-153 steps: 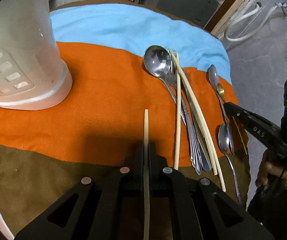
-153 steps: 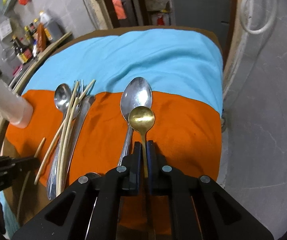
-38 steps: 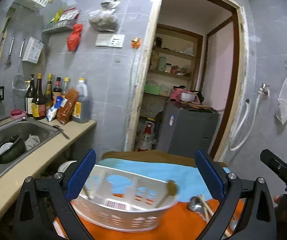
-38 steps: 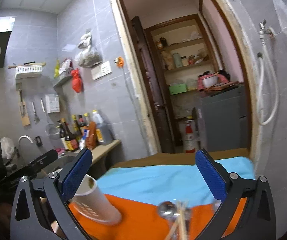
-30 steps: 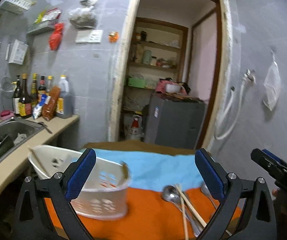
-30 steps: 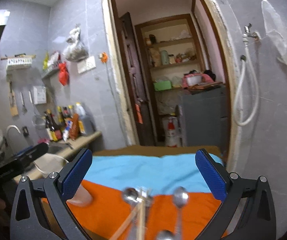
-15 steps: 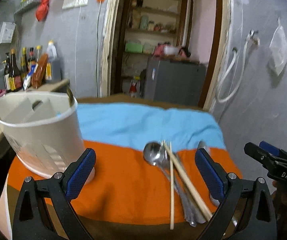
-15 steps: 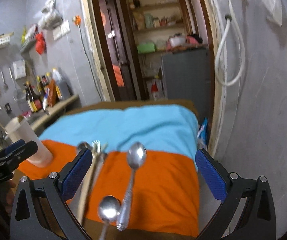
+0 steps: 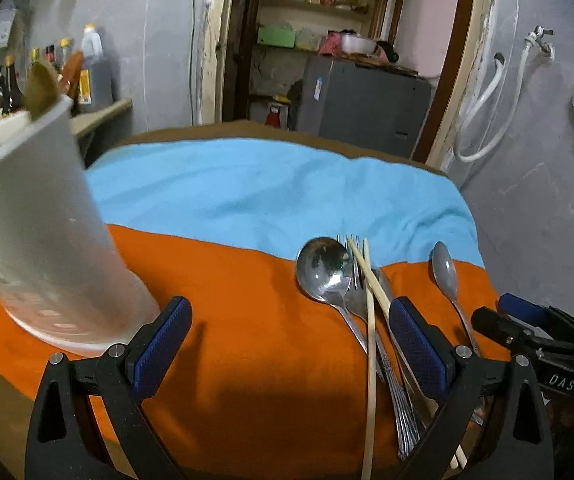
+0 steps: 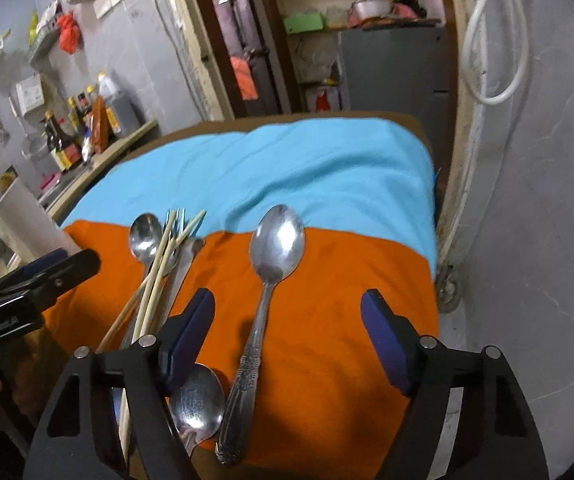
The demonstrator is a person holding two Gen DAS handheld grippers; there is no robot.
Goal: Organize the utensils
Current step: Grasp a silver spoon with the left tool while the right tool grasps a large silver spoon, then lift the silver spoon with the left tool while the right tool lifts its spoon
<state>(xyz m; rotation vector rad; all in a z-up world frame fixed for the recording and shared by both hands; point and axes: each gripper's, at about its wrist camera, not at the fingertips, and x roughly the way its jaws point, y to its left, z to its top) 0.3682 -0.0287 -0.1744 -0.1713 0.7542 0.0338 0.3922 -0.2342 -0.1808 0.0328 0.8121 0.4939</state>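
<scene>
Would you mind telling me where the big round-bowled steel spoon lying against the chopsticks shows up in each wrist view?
Left wrist view: the round spoon lies right of centre on the orange cloth, left of the chopsticks.
Right wrist view: it lies left of centre, leftmost in the pile, above the left tool.
Shared landmark: the white utensil holder, at the left in both.
</scene>
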